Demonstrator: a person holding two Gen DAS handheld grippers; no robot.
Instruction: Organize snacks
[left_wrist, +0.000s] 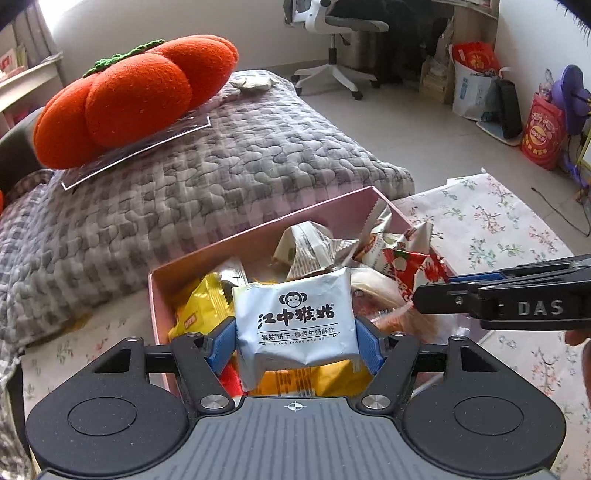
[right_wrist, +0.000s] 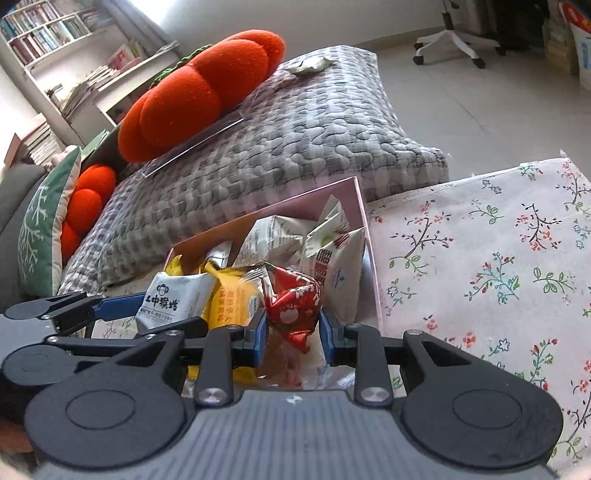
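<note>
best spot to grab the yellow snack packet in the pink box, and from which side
Judging from the pictures, take the yellow packet by its upper crimped edge, coming from above. It stands tilted among other wrappers in the pink box, its lower part buried, so only the top is free. The white monkey packet, in the left gripper, now blocks part of it.

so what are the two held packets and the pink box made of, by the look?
White biscuit packet: matte plastic film, probably foil-lined; soft creases, crimped end seal. Red snack packet: glossy metallised film; sharp crinkles and bright glints. Pink box: likely matte paperboard; thin, straight walls, no shine, though thin plastic can't be ruled out.
</note>
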